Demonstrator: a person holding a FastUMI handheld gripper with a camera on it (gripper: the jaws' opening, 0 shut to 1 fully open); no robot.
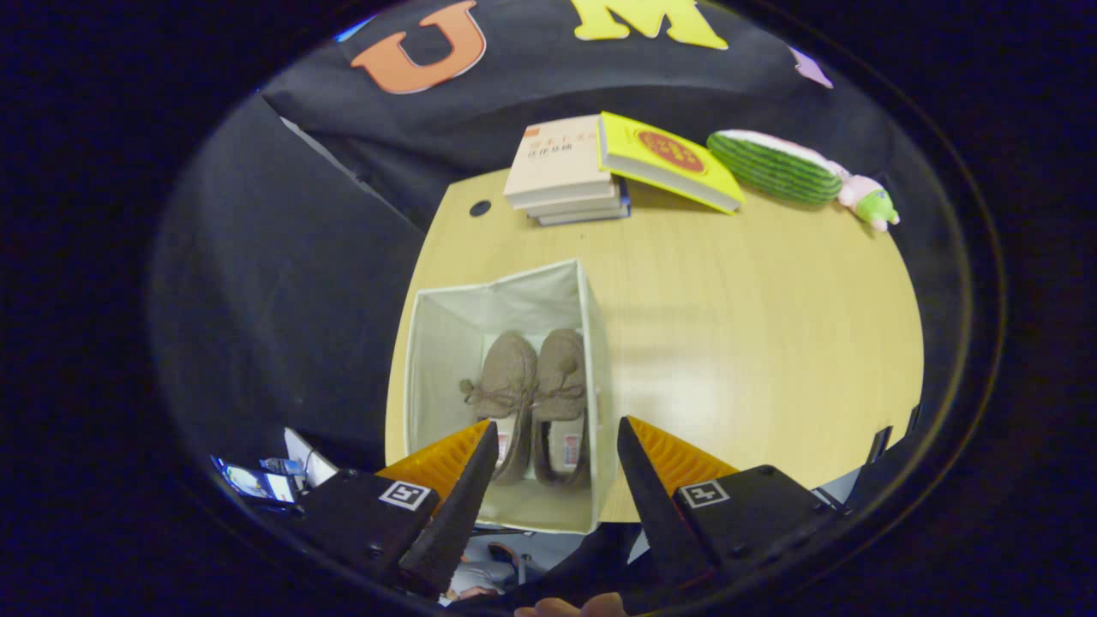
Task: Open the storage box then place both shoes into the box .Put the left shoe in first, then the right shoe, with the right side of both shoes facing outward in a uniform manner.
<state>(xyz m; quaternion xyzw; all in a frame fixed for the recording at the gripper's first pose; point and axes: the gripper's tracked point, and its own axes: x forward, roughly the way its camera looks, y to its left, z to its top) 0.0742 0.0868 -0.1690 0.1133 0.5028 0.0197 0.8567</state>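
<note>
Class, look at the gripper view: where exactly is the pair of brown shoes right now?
The brown shoes lie side by side inside the open storage box on the wooden table, just ahead of the gripper, whose jaws stand open and empty above the box.

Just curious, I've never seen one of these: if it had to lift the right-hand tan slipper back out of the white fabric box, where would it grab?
Probably the heel collar of the tan suede slipper, from above: the open gripper hovers there, and the white fabric box's walls block sideways approaches.
</note>
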